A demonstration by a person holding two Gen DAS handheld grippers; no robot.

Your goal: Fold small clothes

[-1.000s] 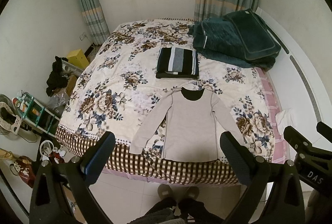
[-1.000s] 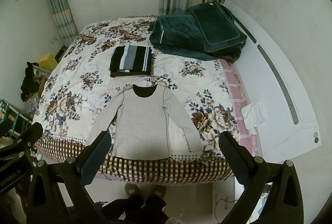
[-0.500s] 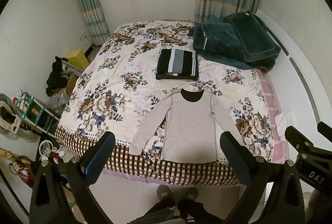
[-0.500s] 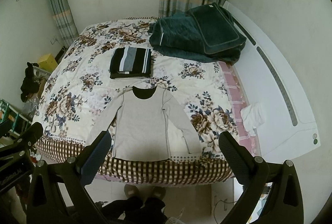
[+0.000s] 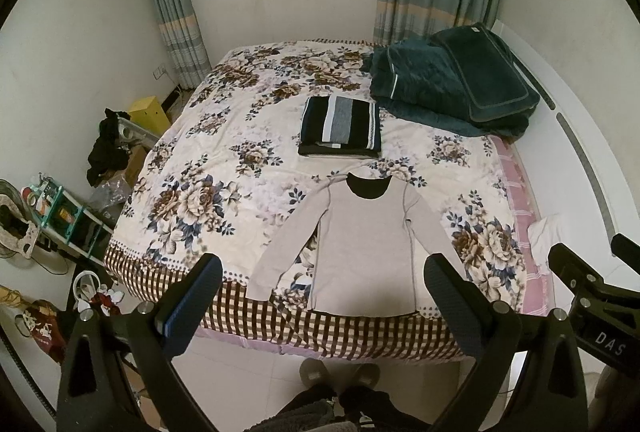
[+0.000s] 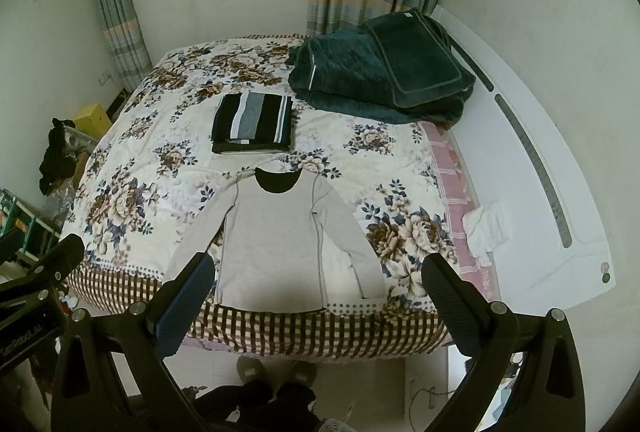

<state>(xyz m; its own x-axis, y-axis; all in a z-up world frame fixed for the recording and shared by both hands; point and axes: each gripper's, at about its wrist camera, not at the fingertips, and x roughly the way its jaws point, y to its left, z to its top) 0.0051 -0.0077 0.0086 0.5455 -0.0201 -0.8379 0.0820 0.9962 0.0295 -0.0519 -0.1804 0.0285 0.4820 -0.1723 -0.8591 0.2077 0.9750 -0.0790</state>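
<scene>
a: status since one second ago?

b: very little has changed. i have kept both claws raised over the floor at the foot edge of the bed (image 5: 400,336). the view has backed off and tilted slightly, so the bed sits a little lower in each wrist view. nothing on it has moved.

a: claw state?

b: left claw (image 5: 320,284) released, jaws wide apart, holding nothing. right claw (image 6: 316,282) the same.

a: task item location?

b: the beige long-sleeve shirt (image 5: 360,244) lies flat, face up, at the middle of the foot edge, hem on the checked border, collar toward the centre of the bed, both sleeves angled outward. it is unfolded. a striped folded garment (image 5: 340,129) rests just beyond the collar, apart from it. a dark green quilt (image 5: 448,83) occupies the far right corner.

a: meaning for the task?

b: in my judgement, folding of this shirt has not started; i am in the pre-approach position. the next step likely requires lowering to a sleeve or shoulder.
</scene>
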